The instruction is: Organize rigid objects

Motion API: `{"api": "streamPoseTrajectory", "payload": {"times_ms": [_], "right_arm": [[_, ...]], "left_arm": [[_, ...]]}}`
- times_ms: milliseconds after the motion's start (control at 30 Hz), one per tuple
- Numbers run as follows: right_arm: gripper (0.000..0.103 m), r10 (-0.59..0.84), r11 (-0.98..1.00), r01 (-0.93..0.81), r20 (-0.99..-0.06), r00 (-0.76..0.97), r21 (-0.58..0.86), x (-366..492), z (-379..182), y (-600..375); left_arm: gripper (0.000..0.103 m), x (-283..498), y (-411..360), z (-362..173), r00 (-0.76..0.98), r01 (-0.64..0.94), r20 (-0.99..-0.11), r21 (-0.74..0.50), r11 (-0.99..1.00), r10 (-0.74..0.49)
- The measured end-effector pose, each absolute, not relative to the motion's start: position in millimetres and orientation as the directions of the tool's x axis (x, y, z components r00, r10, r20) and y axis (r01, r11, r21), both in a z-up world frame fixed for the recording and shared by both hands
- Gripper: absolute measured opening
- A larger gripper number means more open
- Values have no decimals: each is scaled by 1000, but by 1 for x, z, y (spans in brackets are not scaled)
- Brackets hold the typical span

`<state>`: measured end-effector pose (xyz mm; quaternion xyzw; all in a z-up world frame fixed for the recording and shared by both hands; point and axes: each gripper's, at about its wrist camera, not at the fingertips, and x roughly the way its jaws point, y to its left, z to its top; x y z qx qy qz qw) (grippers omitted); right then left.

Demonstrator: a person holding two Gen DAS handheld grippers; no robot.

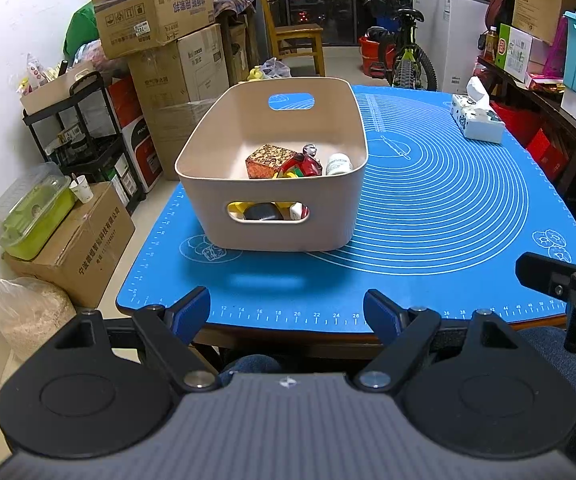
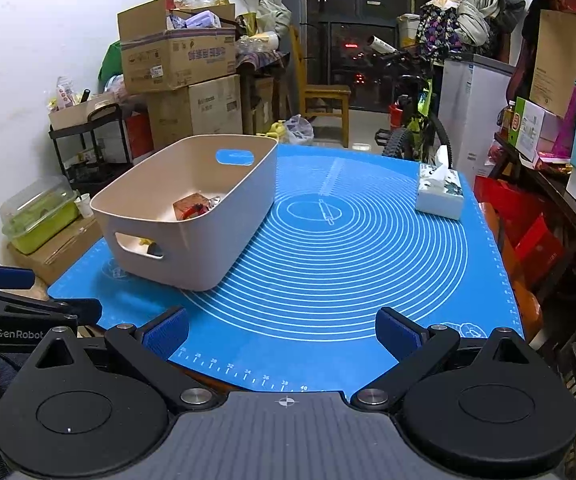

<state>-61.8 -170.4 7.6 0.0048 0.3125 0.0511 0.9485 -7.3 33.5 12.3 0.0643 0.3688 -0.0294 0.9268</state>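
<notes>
A beige plastic bin with handle cut-outs stands on the left part of the blue mat. Inside it lie a patterned brown box, a red toy figure, a white bottle and yellow and black items seen through the near handle hole. The bin also shows in the right wrist view, left of centre. My left gripper is open and empty, back at the mat's near edge. My right gripper is open and empty over the near edge.
A tissue box sits at the mat's far right. Stacked cardboard boxes and a black cart stand left of the table. A bicycle and a wooden chair are beyond it. Shelves with boxes line the right.
</notes>
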Motion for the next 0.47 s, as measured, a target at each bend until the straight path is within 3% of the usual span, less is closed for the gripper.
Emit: {"api": "streamPoseTrajectory", "payload": {"times_ms": [467], "right_arm": [[99, 99, 995, -90, -594, 799, 44, -61, 7, -171]], "left_arm": [[84, -7, 34, 11, 725, 100, -688, 96, 990, -6]]}}
